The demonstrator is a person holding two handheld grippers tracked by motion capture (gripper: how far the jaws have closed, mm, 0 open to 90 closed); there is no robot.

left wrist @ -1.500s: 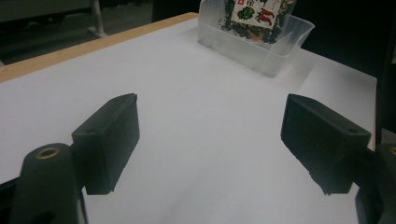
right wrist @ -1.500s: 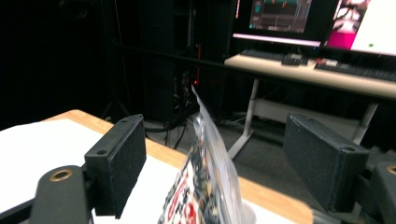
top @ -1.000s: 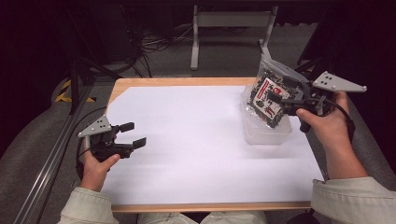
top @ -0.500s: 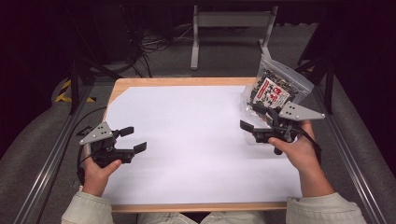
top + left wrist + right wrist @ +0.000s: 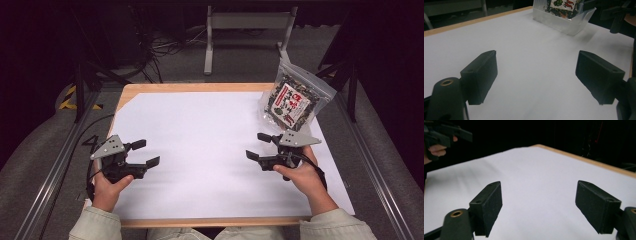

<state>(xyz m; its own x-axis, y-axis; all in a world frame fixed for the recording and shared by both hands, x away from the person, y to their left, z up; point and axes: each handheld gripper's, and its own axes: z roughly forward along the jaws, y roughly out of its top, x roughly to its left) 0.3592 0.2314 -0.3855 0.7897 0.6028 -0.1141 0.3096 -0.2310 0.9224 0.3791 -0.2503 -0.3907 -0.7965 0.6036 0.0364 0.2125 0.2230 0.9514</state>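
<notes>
A clear zip bag of dark snacks with a red-and-white label (image 5: 292,97) stands tilted in a clear plastic tub (image 5: 567,23) at the table's far right. My right gripper (image 5: 256,145) hovers over the white sheet just in front of the tub, apart from it, open and holding nothing; its own view shows the jaws (image 5: 539,202) spread wide over bare sheet. My left gripper (image 5: 146,152) is low at the near left, also open and holding nothing, its jaws (image 5: 536,75) wide apart and pointing across the sheet toward the tub.
A white sheet (image 5: 210,145) covers the wooden board (image 5: 200,87). Metal rails (image 5: 380,170) run along both sides of the table. A metal stand (image 5: 245,22) and cables (image 5: 165,47) lie on the floor beyond the far edge.
The right gripper has let go of the snack bag and drawn back toward the person, ending open in front of the tub. The left gripper shifted slightly nearer.
</notes>
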